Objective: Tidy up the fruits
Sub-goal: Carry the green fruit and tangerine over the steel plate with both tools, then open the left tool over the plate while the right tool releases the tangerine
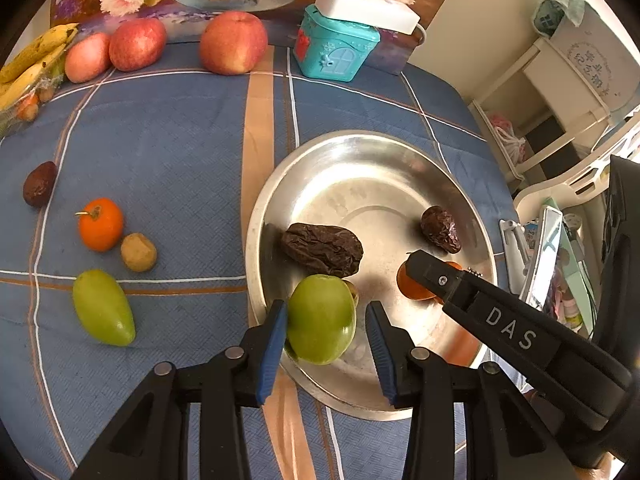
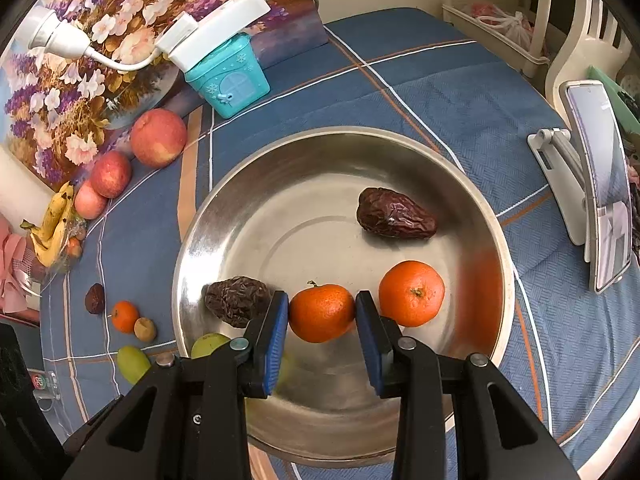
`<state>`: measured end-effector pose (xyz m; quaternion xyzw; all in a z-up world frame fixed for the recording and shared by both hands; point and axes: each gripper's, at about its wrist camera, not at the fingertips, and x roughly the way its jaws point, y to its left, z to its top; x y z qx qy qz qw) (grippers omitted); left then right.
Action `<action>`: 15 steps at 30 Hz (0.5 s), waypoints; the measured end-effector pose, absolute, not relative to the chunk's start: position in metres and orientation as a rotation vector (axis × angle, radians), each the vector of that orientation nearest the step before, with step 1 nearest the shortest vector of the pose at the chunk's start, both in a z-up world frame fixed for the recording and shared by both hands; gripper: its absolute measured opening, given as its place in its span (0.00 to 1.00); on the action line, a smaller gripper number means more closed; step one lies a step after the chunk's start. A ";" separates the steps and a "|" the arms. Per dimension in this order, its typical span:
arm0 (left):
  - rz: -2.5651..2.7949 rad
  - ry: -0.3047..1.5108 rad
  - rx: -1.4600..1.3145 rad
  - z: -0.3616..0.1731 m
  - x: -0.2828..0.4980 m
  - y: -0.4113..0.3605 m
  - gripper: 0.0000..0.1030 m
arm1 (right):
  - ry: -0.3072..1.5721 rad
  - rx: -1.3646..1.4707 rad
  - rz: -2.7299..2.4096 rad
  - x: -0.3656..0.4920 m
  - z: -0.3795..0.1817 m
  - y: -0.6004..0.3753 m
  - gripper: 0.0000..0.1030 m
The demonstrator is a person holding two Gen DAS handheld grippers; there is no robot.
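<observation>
Left gripper [image 1: 326, 320] spread, green fruit [image 1: 321, 319] between pads, touching only the left one, over metal bowl [image 1: 360, 148] near rim. Right gripper [image 2: 322, 314] pinches a mandarin [image 2: 322, 313] directly ahead, low inside the bowl.

A blue tablecloth [image 1: 160, 152] w/ white & tan check lines covered the table, filling the center and lower left of both views. At the back, upper left, stood a floral painting [image 2: 80, 60] w/ purple, white & pink blossoms, and to its right a plain cream wall [image 1: 480, 20] in soft daylight. At the right edge of the left wrist view sat a cream shelf unit [image 1: 540, 100] w/ open compartments, while the upper right of the right wrist view showed a cream chair back [image 2: 580, 40] w/ slats, just beyond the table edge.
</observation>
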<state>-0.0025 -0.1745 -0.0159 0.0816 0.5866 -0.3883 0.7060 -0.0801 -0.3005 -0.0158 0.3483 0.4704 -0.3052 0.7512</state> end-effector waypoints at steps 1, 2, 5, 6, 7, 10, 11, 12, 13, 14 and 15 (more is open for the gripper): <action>-0.861 1.304 0.181 -0.016 -0.002 -0.174 0.43 | 1.028 0.760 -0.667 -0.080 -0.016 -0.301 0.36; -0.860 1.304 0.180 -0.015 -0.002 -0.174 0.43 | 1.030 0.759 -0.666 -0.079 -0.016 -0.301 0.36; -0.860 1.301 0.177 -0.013 -0.001 -0.173 0.43 | 1.036 0.763 -0.666 -0.079 -0.017 -0.301 0.36; -0.860 1.299 0.175 -0.013 -0.001 -0.173 0.43 | 1.035 0.768 -0.666 -0.079 -0.018 -0.302 0.36; -0.860 1.297 0.173 -0.011 0.000 -0.172 0.43 | 1.033 0.769 -0.664 -0.080 -0.018 -0.302 0.36; -0.860 1.294 0.163 -0.009 0.001 -0.171 0.43 | 1.022 0.760 -0.671 -0.081 -0.015 -0.302 0.36; -0.858 1.294 0.161 -0.009 0.002 -0.170 0.43 | 1.019 0.759 -0.672 -0.082 -0.014 -0.302 0.36; -0.855 1.293 0.158 -0.009 0.003 -0.170 0.43 | 1.017 0.758 -0.673 -0.082 -0.013 -0.302 0.36; -0.850 1.293 0.154 -0.008 0.005 -0.168 0.43 | 1.015 0.757 -0.672 -0.083 -0.013 -0.302 0.36; -0.844 1.292 0.150 -0.008 0.006 -0.167 0.43 | 1.014 0.755 -0.671 -0.083 -0.012 -0.302 0.36; -0.834 1.289 0.147 -0.007 0.009 -0.164 0.43 | 1.015 0.753 -0.670 -0.083 -0.012 -0.301 0.36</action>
